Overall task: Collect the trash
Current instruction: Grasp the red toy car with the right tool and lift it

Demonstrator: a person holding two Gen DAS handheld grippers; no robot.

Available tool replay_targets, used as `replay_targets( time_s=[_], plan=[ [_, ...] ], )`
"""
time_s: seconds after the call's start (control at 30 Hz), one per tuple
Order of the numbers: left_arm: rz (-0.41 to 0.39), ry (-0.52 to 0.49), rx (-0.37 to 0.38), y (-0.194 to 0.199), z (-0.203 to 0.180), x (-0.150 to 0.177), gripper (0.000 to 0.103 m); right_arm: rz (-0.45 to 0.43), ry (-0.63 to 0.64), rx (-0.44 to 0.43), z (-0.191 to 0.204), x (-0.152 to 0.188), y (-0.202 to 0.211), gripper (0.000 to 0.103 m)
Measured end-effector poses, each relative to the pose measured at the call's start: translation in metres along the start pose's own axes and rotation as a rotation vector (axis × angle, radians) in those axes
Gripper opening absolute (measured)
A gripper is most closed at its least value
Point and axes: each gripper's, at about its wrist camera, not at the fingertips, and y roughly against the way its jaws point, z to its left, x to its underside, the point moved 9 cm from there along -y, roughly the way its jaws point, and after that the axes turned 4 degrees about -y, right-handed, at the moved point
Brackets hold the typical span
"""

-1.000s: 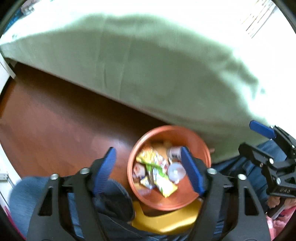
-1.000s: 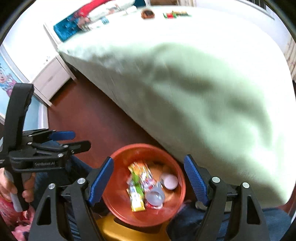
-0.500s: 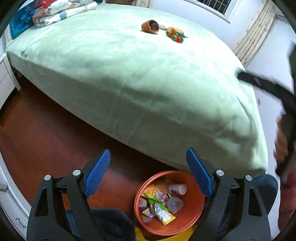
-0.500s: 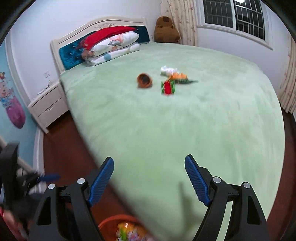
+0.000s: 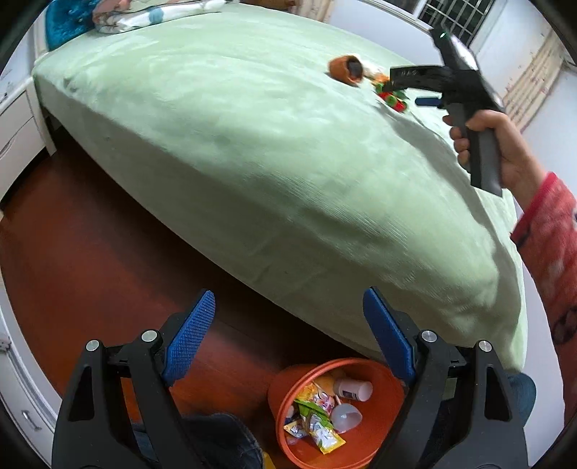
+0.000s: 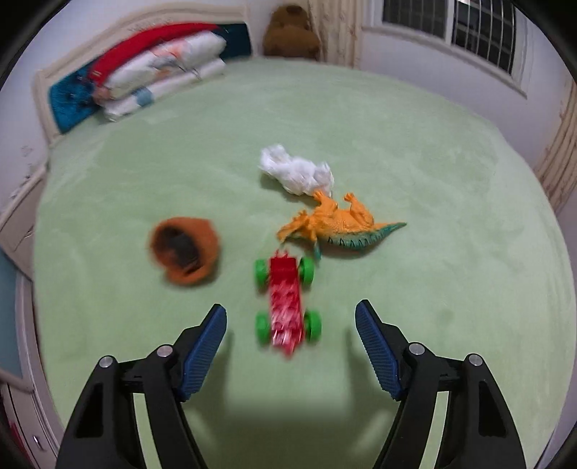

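Observation:
An orange trash bin [image 5: 387, 388] stands on the floor at the bed's foot, holding wrappers, a small bottle and a clear cup. My left gripper [image 5: 288, 339] is open and empty above the floor beside it. My right gripper [image 6: 290, 342] is open and empty over the green bed [image 6: 450, 252]; it also shows in the left wrist view [image 5: 429, 102]. Ahead of it lie a crumpled white tissue [image 6: 297, 173], an orange cup on its side [image 6: 185, 250], a red toy car with green wheels [image 6: 286, 301] and an orange dinosaur toy [image 6: 335, 225].
Pillows and folded bedding [image 6: 158, 79] lie at the headboard, with a brown plush bear [image 6: 290, 32] in the corner. A white nightstand [image 5: 14, 137] stands left of the bed. The floor [image 5: 90, 252] is reddish-brown wood. A window [image 6: 468, 32] is at the far right.
Both grippers have lifted away from the bin. The right gripper has swung up and forward over the bed, close to the toys and tissue. The left gripper has tilted up to see the bed.

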Motion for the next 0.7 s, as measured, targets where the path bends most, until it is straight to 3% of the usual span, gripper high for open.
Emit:
replay_targets(
  time_s=[0.1, 0.17, 0.7],
  plan=[
    [0.004, 0.023, -0.008, -0.003, 0.009, -0.003, 0.082, 0.05, -0.005, 0.023, -0.004, 0.001, -0.023, 0.054],
    [0.007, 0.032, -0.01, -0.006, 0.013, -0.004, 0.082, 0.046, -0.018, 0.002, -0.003, 0.001, -0.02, 0.038],
    [0.0, 0.007, 0.014, -0.006, -0.011, -0.016, 0.082, -0.049, 0.02, -0.075, -0.018, 0.025, 0.053, 0.038]
  ],
)
